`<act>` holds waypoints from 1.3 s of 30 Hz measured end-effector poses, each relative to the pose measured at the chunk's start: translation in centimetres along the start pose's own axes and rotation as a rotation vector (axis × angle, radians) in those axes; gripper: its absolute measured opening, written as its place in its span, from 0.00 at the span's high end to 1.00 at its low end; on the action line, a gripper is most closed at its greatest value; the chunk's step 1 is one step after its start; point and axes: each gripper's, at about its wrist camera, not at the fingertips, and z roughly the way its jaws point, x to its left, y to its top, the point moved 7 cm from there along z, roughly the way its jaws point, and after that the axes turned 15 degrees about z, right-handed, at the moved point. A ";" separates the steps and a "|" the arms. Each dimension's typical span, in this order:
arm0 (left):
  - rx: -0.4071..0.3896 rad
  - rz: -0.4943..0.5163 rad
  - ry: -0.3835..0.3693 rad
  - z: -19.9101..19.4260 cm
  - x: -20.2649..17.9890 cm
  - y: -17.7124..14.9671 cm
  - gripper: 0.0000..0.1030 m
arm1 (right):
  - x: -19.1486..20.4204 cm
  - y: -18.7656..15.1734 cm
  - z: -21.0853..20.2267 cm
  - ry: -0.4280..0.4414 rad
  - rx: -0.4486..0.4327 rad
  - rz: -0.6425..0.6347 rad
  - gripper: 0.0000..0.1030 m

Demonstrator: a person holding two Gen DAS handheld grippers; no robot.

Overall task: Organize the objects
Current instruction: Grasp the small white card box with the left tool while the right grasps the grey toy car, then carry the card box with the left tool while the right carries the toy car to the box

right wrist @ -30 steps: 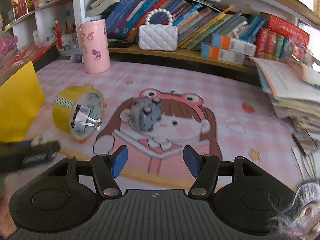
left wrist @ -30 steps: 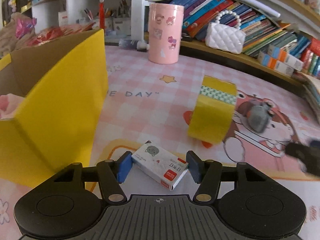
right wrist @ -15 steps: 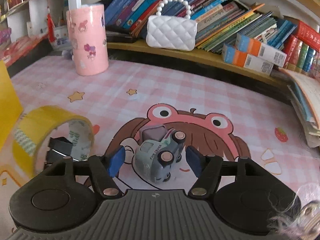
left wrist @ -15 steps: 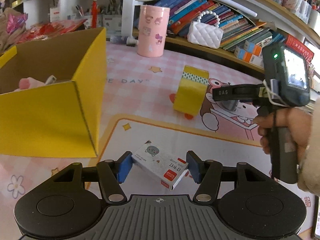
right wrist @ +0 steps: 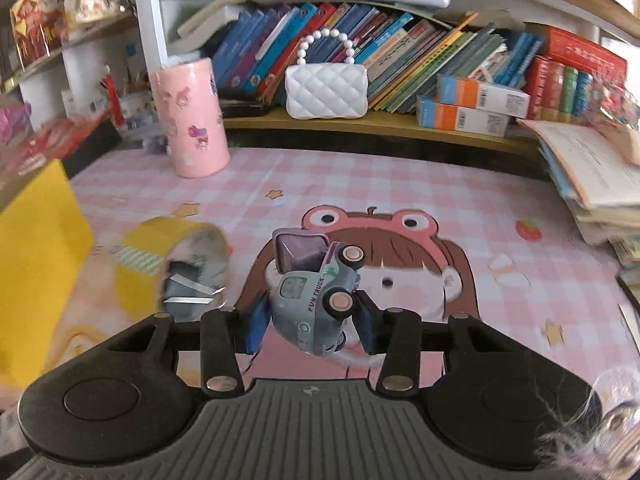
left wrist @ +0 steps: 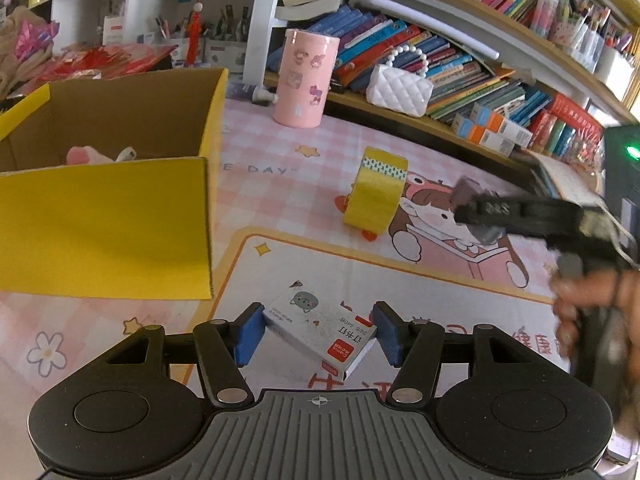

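Note:
My left gripper (left wrist: 318,332) is shut on a small white staple box (left wrist: 324,330), held askew above the mat in front of the open yellow cardboard box (left wrist: 104,220). In the right wrist view my right gripper (right wrist: 310,320) has its jaws closing on a grey toy truck (right wrist: 316,296). The truck is tipped on its side and both blue pads touch it. From the left wrist view that right gripper (left wrist: 480,212) is a blurred shape over the frog-girl print, with a hand (left wrist: 592,296) on its grip. A yellow tape roll (right wrist: 160,256) stands on edge to the truck's left.
A pink cylinder (left wrist: 306,76) and a white quilted purse (right wrist: 326,90) stand at the back by the bookshelf. Loose books (right wrist: 592,184) pile up on the right. A pink plush (left wrist: 82,156) lies inside the yellow box. Metal clips (right wrist: 188,292) sit inside the tape roll.
My right gripper came forward around the toy truck and closed on it, tipping it up. My left gripper rose and pulled back with the staple box, so the yellow box's inside shows.

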 end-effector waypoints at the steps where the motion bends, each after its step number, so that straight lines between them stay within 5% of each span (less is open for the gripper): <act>1: -0.005 -0.001 -0.004 -0.2 0.1 -0.1 0.44 | 0.2 -0.5 -0.9 0.001 0.001 0.007 0.59; 14: -0.061 0.000 -0.046 -4.1 3.6 -2.0 0.44 | 5.6 -9.0 -8.5 0.028 0.066 0.000 0.59; 39: -0.098 -0.071 0.066 -13.1 15.4 -7.5 0.44 | 20.7 -18.3 -13.5 0.188 0.111 -0.158 0.59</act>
